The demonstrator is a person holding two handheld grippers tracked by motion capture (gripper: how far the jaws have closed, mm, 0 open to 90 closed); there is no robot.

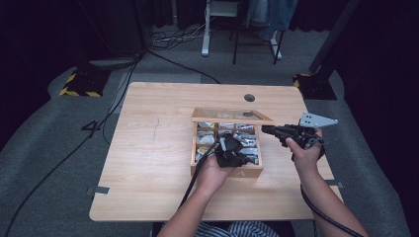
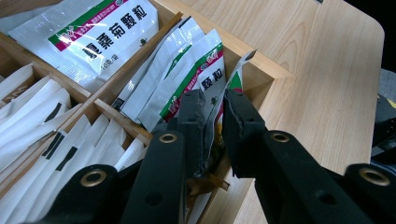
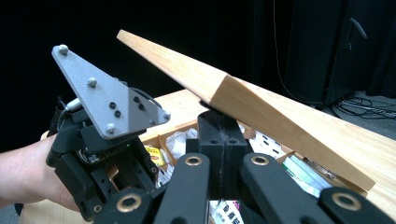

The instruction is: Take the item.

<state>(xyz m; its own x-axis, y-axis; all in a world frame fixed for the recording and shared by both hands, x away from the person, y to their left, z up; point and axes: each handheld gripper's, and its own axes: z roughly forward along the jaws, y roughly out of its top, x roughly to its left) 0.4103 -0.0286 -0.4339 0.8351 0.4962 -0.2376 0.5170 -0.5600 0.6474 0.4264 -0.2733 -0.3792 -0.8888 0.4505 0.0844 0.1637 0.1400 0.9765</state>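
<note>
A wooden compartment box [image 1: 226,172] of white and green sachets stands on the table, right of centre. Its glass-paned lid [image 1: 232,116] is raised. My left gripper [image 1: 232,148] reaches down into the box. In the left gripper view, my left gripper [image 2: 214,105] is shut on the edge of a white and green sachet [image 2: 236,80] in a corner compartment. My right gripper [image 1: 265,130] is at the lid's right corner. In the right gripper view, my right gripper [image 3: 223,119] is shut with nothing between its jaws, and the lid [image 3: 280,116] rests on its tips. The left gripper [image 3: 107,154] shows there below the lid.
The wooden table [image 1: 148,148] has a round cable hole [image 1: 249,98] near its far edge. Bare wood lies left of the box and in front of it. Cables [image 1: 74,148] trail over the grey floor at the left. Stand legs [image 1: 205,29] are beyond the table.
</note>
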